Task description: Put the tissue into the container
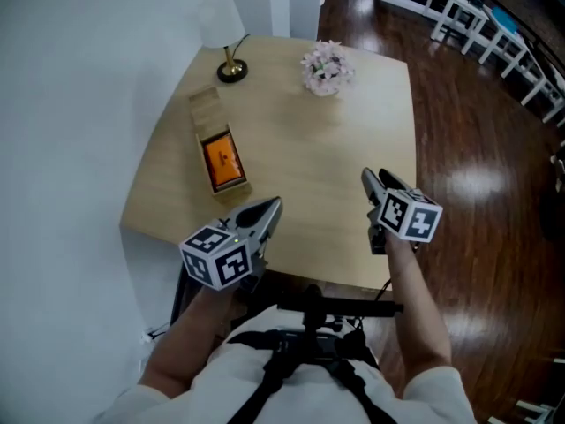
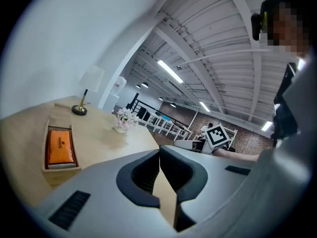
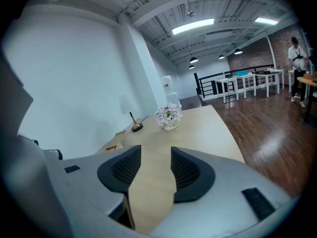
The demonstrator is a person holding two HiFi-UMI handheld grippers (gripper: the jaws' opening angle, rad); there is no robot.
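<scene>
Light wooden desk (image 1: 335, 148) is carrying orange tissue pack (image 1: 222, 159) inside wooden container (image 1: 231, 190); left hand-held gripper (image 1: 274, 204) is hovering clenched, empty; right hand-held gripper (image 1: 367, 177) is hovering released, empty.

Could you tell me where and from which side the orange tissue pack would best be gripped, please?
Probably from straight above, pinching the soft top face of the orange tissue pack across its width. It lies flat inside the open wooden box, whose walls screen its sides, leaving only the top exposed.

Grey left gripper (image 1: 274, 206) & right gripper (image 1: 367, 177), b/w marker cubes (image 1: 218, 256), black pads (image 3: 121, 168), white sleeves (image 1: 433, 387), black harness (image 1: 282, 360)
</scene>
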